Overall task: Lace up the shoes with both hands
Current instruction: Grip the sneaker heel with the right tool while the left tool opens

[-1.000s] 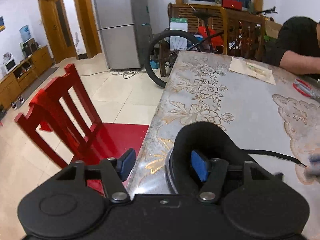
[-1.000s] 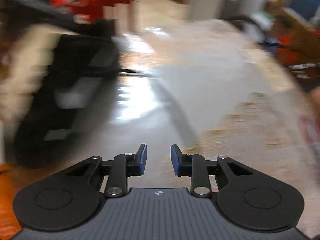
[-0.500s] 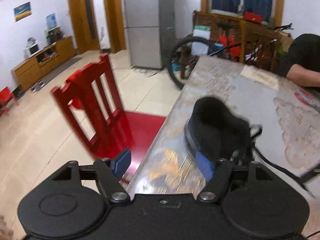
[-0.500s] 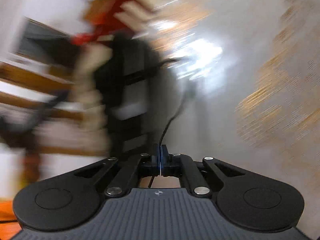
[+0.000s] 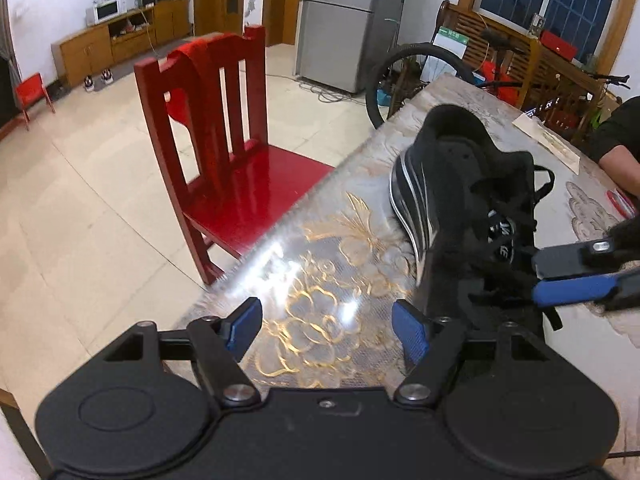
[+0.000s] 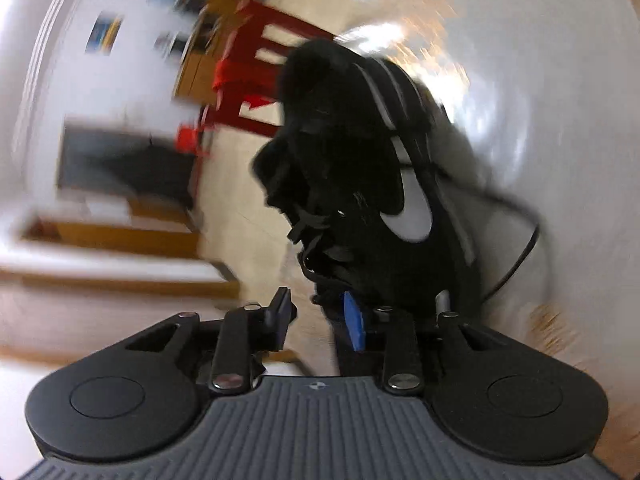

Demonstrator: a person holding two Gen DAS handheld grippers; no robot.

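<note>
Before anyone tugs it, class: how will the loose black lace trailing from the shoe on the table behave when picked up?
The lace will probably be floppy: it curves slackly across the table. It looks thin and flat, so it may slip from the fingers. Pulling it hard could drag or tip the shoe, which appears to stand tilted near the table's edge.

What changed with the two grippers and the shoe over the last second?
The right gripper pinched shut on the black lace half a second ago; its jaws are now opening beside the shoe's laces, nothing clearly pinched. The left gripper drew back from the heel, leaving more shoe in view, jaws open over bare table. The shoe stays on the table.
</note>
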